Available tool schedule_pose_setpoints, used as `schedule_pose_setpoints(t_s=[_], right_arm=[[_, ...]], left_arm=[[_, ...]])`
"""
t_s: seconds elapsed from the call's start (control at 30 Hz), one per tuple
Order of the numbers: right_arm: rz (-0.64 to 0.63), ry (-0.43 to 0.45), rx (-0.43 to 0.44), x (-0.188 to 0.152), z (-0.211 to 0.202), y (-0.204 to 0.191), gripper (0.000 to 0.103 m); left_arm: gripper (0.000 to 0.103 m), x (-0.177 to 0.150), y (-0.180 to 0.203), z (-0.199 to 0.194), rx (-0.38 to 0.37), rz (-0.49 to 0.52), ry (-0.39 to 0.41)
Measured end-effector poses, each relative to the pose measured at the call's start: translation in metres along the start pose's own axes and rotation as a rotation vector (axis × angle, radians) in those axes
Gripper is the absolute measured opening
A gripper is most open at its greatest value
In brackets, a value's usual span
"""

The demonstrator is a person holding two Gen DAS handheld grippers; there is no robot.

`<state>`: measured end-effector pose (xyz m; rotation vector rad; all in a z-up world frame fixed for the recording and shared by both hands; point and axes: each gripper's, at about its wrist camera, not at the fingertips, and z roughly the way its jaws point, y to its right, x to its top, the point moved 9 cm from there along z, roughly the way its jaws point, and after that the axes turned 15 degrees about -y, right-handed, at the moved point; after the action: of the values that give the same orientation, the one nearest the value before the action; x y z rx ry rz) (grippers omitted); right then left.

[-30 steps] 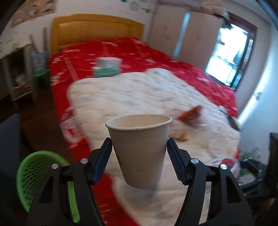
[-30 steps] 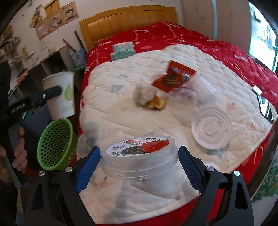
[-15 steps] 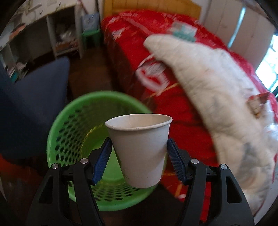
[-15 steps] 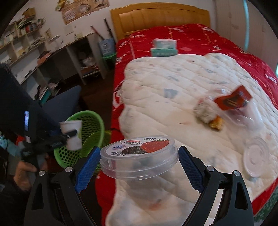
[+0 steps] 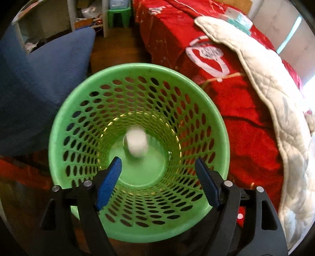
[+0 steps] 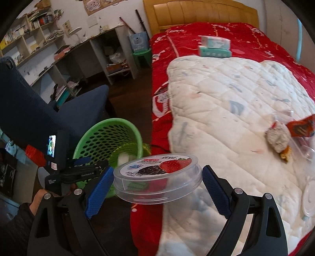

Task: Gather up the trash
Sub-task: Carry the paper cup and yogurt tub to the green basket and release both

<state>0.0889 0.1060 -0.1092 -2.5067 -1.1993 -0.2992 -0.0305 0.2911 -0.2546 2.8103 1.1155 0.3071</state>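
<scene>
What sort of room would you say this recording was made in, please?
Most likely a lived-in bedroom that doubles as a study: a bed with a wooden headboard and red bedspread, a white quilt on top, and cluttered bookshelves along the wall.

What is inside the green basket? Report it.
Inside the green basket the left wrist view shows one blurred white paper cup near the bottom, below the open left gripper. The rest of the visible floor looks bare; the near wall hides a little.
</scene>
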Motion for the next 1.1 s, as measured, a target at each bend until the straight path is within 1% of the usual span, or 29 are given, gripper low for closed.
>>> schedule_pose_setpoints(t_s=[0.17, 0.3, 0.47, 0.6, 0.7, 0.87, 0.97, 1.03, 1.1], right_arm=[[-0.049, -0.024, 0.019, 0.01, 0.018, -0.026, 0.087], [-0.083, -0.053, 0.037, 0.016, 0.038, -0.049, 0.087], [-0.134, -0.092, 0.058, 0.021, 0.067, -0.079, 0.087], [-0.17, -0.129, 0.072, 0.021, 0.091, -0.101, 0.087], [-0.2, -0.162, 0.074, 0.017, 0.112, -0.117, 0.087], [-0.226, -0.216, 0.074, 0.008, 0.142, -0.131, 0.087], [-0.231, -0.23, 0.093, 0.003, 0.151, -0.137, 0.088], [-0.228, -0.223, 0.096, 0.001, 0.152, -0.138, 0.091], [-0.225, -0.216, 0.103, -0.001, 0.15, -0.138, 0.091]], left_arm=[[0.076, 0.0, -0.022, -0.031, -0.017, -0.053, 0.068], [0.076, -0.004, -0.044, -0.062, -0.027, -0.103, 0.137], [0.076, -0.013, -0.069, -0.086, -0.031, -0.154, 0.183], [0.076, -0.016, -0.081, -0.092, -0.029, -0.176, 0.199], [0.076, -0.02, -0.087, -0.091, -0.038, -0.192, 0.195], [0.076, -0.022, -0.09, -0.086, -0.051, -0.209, 0.187], [0.076, -0.022, -0.093, -0.086, -0.051, -0.215, 0.19], [0.076, -0.022, -0.093, -0.088, -0.056, -0.221, 0.195], [0.076, -0.021, -0.092, -0.091, -0.058, -0.223, 0.2]])
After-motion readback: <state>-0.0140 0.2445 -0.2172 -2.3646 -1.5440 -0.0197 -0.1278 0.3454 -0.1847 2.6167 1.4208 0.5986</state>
